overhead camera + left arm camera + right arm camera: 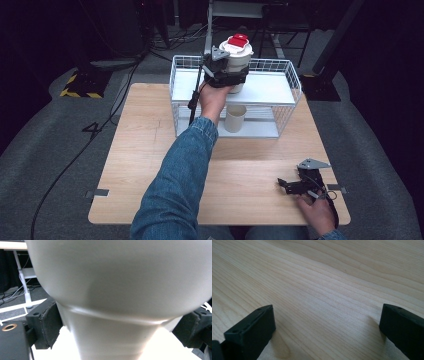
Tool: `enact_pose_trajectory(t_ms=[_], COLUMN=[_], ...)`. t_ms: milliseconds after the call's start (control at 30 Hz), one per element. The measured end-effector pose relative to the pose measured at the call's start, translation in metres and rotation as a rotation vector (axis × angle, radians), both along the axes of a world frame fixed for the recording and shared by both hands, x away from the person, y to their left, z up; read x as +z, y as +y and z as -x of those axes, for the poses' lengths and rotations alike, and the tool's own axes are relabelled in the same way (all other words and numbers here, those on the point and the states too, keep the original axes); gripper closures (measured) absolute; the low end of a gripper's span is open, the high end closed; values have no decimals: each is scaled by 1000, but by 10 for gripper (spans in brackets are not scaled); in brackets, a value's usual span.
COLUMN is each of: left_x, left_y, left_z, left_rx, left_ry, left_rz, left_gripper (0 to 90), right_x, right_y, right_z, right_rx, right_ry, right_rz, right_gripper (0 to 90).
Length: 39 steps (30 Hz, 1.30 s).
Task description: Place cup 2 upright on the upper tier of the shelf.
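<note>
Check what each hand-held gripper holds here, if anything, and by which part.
The left hand-held gripper clamps the white cup with the red-topped lid around its lower body, above the wire rack's top shelf. The right hand-held gripper holds nothing, its jaws open over the table.

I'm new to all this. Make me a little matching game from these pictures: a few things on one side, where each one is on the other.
Things:
1. cup with the red-topped lid
2. open cup
3. right hand-held gripper
4. wire rack

Places:
A. at the far edge of the table
B. low over the near right corner of the table, jaws apart
C. on the lower shelf of the rack
D. clamped in the left hand-held gripper above the upper shelf

Pairs: 1-D, 2-C, 3-B, 4-A
</note>
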<state>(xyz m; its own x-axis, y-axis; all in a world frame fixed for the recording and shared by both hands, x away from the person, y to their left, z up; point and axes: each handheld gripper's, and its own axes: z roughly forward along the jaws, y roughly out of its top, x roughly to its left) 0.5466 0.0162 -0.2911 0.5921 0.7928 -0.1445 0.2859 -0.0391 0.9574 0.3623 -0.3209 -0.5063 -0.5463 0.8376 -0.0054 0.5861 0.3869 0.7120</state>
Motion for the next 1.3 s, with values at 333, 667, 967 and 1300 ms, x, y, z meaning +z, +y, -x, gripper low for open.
enact_pose_trajectory(t_ms=[333,667,967,1300], left_x=[-4,-5,-5,2], left_y=[-3,-8,-7,-1], left_z=[3,6,6,11], left_rx=[-3,15,13,-3], left_ry=[-25,-44,-45,-56], left_rz=[-39,-63,-57,-25], left_gripper=[107,105,101,38], right_x=[0,0,0,0], right_y=[0,0,0,0], right_z=[0,0,0,0], right_rx=[0,0,0,0], right_ry=[0,0,0,0], right_rz=[0,0,0,0], right_gripper=[4,5,4,4])
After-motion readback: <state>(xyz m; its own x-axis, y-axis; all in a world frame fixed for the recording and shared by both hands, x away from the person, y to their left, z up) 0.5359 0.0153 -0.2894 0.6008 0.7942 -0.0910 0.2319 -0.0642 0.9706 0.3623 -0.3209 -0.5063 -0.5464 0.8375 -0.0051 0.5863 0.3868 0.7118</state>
